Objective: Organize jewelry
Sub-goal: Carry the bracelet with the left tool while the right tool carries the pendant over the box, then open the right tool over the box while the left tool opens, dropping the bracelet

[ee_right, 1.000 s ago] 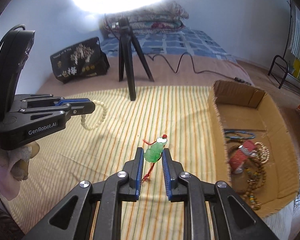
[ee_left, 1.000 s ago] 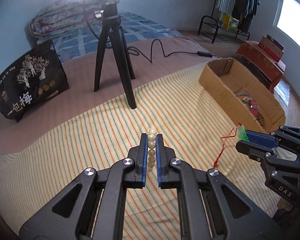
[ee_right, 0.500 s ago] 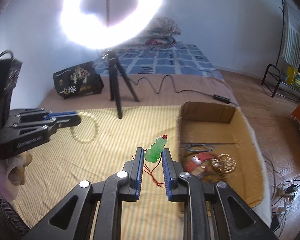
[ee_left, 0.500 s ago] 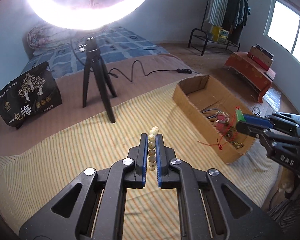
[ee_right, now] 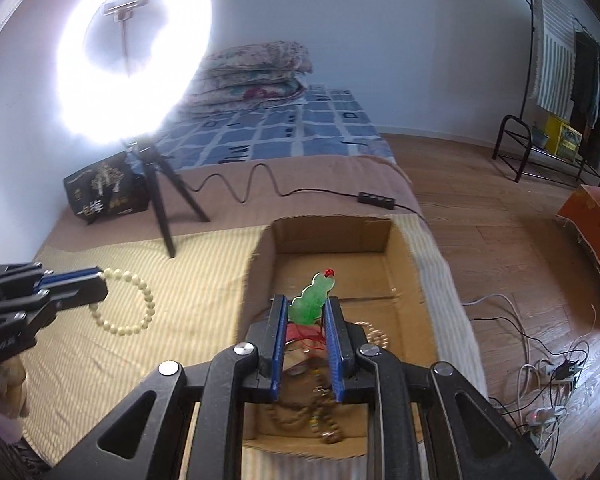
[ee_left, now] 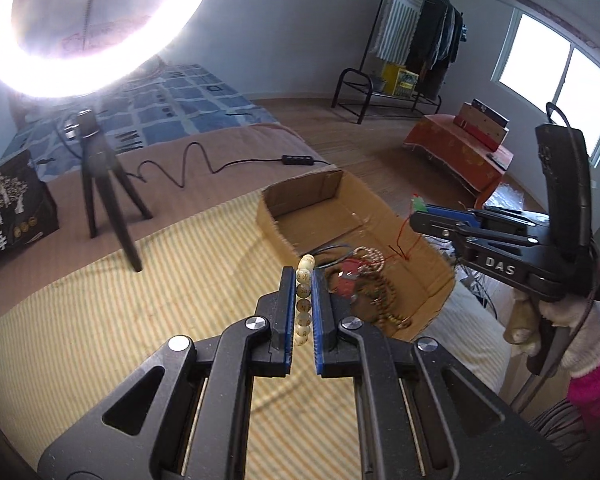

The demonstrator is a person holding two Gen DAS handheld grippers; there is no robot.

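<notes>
The pendant [ee_right: 311, 305] is bright green with a red bead and red cord. The bracelet [ee_right: 129, 301] is cream. The cloth [ee_left: 100, 320] has thin yellow-green stripes, and the cardboard box [ee_right: 400, 304] is plain brown.

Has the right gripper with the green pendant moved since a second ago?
Yes. The right gripper, shut on the green pendant, has travelled rightward from above the striped cloth to over the cardboard box, as its own view shows.
</notes>
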